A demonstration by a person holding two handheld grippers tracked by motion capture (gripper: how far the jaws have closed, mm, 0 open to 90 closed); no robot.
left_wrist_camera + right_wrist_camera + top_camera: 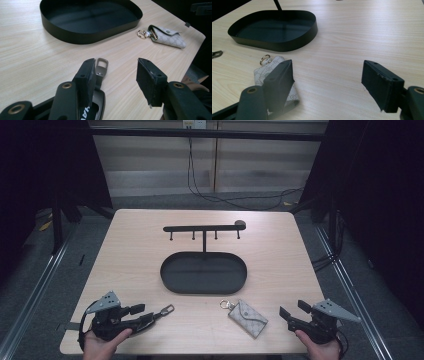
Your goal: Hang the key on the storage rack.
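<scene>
A black car key fob (150,318) with a metal clasp (168,309) lies on the table near the front left. My left gripper (145,314) is open right at it. In the left gripper view the fob (97,102) and its clasp (101,66) lie under and beside the left jaw, and the gap of my left gripper (116,62) holds nothing. A pale patterned key pouch (248,318) with a gold ring (226,304) lies front centre-right. My right gripper (291,308) is open to its right; the pouch (265,72) sits partly behind its left jaw.
A black oval tray (170,282) sits mid-table, with a black hanger bar (204,227) on a post rising from its far rim. The tray's wall (75,37) is ahead of the left gripper. Both hands rest near the table's front edge.
</scene>
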